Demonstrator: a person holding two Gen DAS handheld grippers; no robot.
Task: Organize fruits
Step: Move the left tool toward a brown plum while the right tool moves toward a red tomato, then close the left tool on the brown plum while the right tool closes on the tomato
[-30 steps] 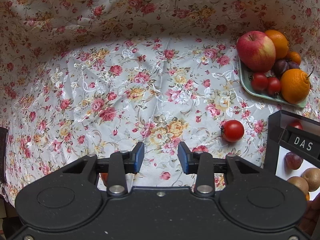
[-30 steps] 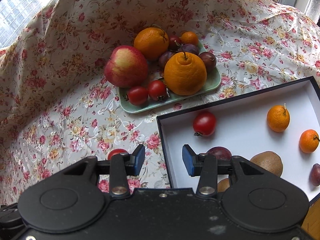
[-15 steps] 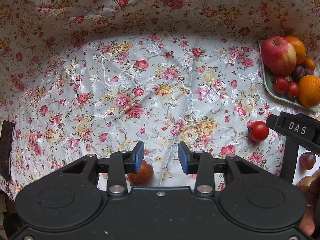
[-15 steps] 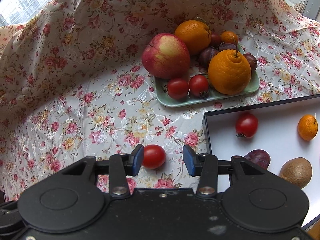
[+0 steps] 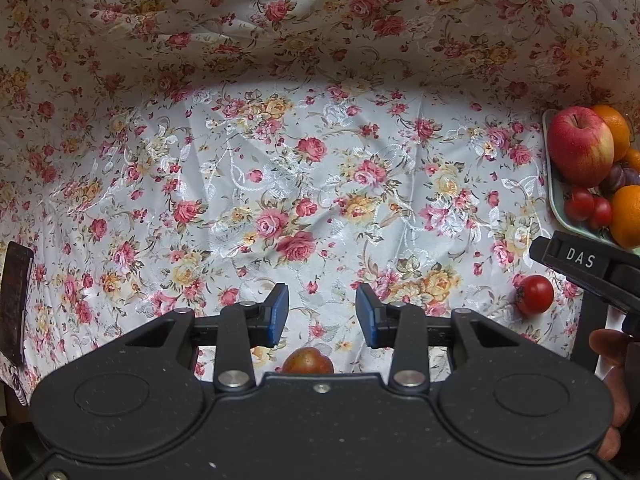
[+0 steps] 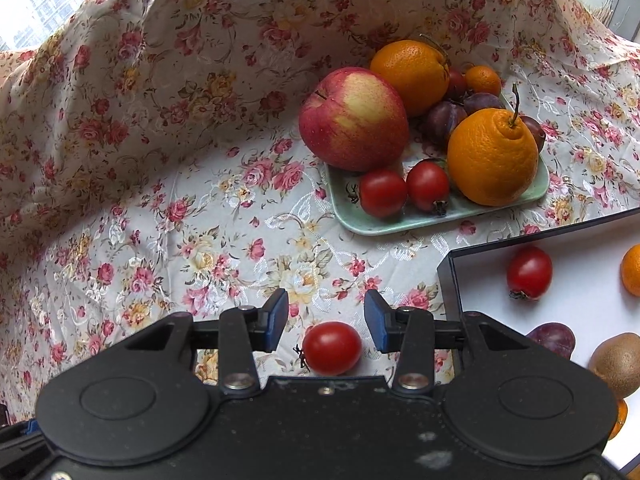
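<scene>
On the flowered cloth [image 6: 240,216], just off the black box's [image 6: 450,280] corner, a loose cherry tomato [image 6: 331,347] lies untouched between the closing right gripper [image 6: 326,318], while the left gripper [image 5: 322,312] hangs apart over a reddish fruit [image 5: 307,361].

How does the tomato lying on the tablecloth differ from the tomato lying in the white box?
The tomato on the tablecloth lies on the flowered fabric, while the tomato in the white box lies on a plain white floor. The first sits between the right gripper jaws, which are closing but not touching it; the second has nothing around it. The first shows its stem end at the left, the second at the bottom. Both are small, red and glossy.
</scene>
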